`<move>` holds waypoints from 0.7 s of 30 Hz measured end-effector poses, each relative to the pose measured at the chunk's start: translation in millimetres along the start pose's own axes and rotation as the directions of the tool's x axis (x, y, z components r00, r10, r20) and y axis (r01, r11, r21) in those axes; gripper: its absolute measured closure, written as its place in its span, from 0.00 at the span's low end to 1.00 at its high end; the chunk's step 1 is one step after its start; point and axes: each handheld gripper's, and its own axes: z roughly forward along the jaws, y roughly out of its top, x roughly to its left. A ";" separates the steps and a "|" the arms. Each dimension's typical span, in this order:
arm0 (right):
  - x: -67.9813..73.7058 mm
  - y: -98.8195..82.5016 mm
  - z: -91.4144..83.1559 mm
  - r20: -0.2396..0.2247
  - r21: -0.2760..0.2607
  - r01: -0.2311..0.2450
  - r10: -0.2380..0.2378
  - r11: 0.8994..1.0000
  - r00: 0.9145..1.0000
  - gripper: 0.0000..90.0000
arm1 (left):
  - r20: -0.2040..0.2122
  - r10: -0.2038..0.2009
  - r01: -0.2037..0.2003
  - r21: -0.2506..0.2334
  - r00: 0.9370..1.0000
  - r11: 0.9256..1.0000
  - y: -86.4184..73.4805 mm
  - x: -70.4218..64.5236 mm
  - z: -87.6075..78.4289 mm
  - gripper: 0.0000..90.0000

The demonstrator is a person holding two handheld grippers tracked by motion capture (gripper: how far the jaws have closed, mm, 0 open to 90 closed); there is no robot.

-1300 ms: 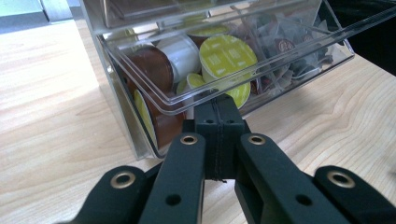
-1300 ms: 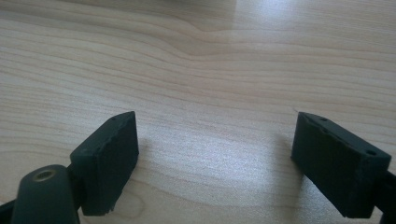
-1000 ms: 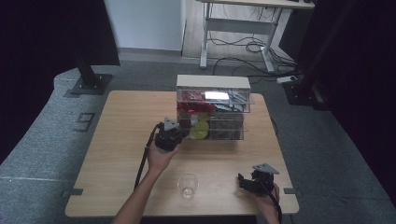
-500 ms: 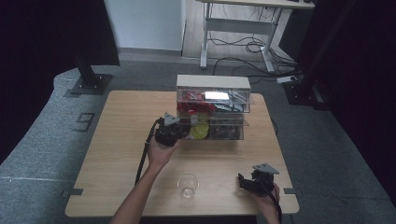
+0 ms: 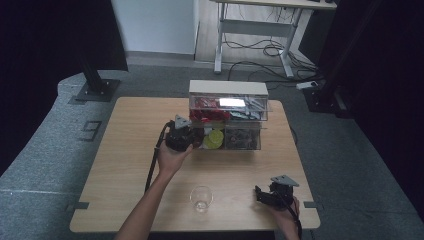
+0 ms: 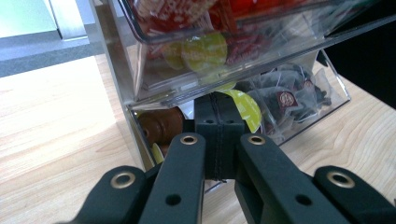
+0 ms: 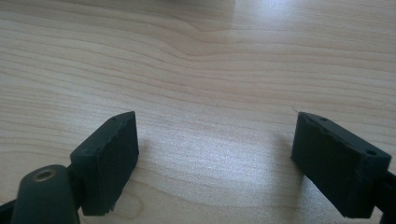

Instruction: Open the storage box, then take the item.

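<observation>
1. The clear drawer organizer (image 5: 227,117) stands at the far middle of the wooden table (image 5: 125,165). Its compartments hold red packets, yellow-green capsules (image 6: 205,49), a brown capsule (image 6: 161,126) and dark sachets (image 6: 285,100).
2. The left gripper (image 6: 219,135) sits at the lower-left drawer front, jaws pressed together. Whether they pinch a drawer lip or only each other cannot be told.
3. Risk: a pull with a weak hold may slip off the clear plastic. A hard pull may drag or tip the light organizer, since nothing braces it.
4. Risk: the drinking glass (image 5: 201,198) stands near the front edge, between both arms. A sweeping forearm could topple it.
5. The right gripper (image 7: 217,163) rests low over bare table, jaws spread wide, empty.
6. Writing: a round emblem on one sachet is too small to read.
</observation>
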 end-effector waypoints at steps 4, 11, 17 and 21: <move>0.0 0.0 0.0 0.000 0.000 0.000 0.000 1.000 1.000 0.17 | -0.002 -0.005 0.005 0.004 1.000 1.000 3.8 1.5 0.7 1.00; 0.1 0.0 -0.1 0.000 0.001 -0.001 0.001 1.000 1.000 0.17 | -0.002 -0.006 0.006 0.006 1.000 1.000 6.2 2.6 1.0 1.00; 0.1 0.0 -0.1 0.000 0.000 -0.001 0.001 1.000 1.000 0.17 | -0.003 -0.007 0.007 0.006 1.000 1.000 6.6 2.3 1.3 1.00; 0.1 0.0 -0.2 -0.003 -0.001 0.001 -0.001 1.000 1.000 0.18 | -0.002 -0.005 0.005 0.009 1.000 1.000 5.8 1.6 2.2 1.00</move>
